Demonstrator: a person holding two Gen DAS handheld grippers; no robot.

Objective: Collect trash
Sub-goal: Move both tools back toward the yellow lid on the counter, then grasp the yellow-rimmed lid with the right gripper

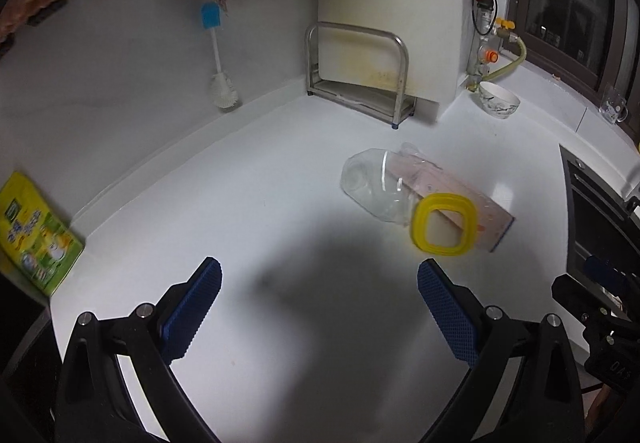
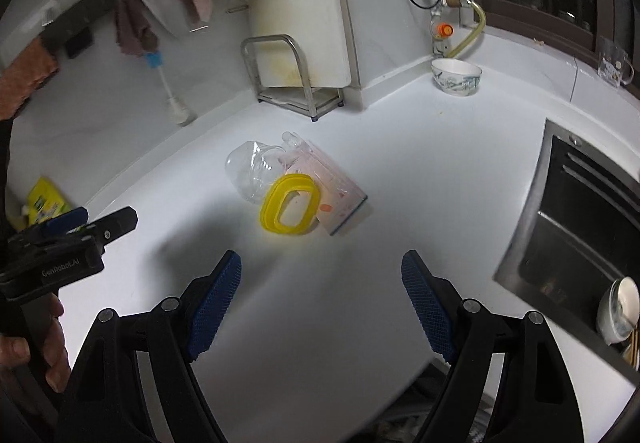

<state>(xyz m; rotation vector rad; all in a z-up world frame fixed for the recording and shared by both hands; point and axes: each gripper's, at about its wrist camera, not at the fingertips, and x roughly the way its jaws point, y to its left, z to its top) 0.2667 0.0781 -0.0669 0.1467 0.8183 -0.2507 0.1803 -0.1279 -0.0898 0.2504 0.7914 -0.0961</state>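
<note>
My left gripper [image 1: 320,279] and right gripper [image 2: 320,271] both hover with fingers spread wide, grasping nothing. Only the right wrist view shows the sink [image 2: 580,211] at the counter's right edge, with a bowl [image 2: 620,311] standing in it. The trash lies mid-counter [image 1: 240,203]: a clear plastic bottle [image 1: 368,183] on its side, apparently empty, touching a pinkish flat package [image 1: 472,203], with a yellow ring lid [image 1: 444,223] leaning against both.

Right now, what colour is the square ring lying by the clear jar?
Yellow ring, leaning against the clear jar; clearest in the right wrist view.
</note>
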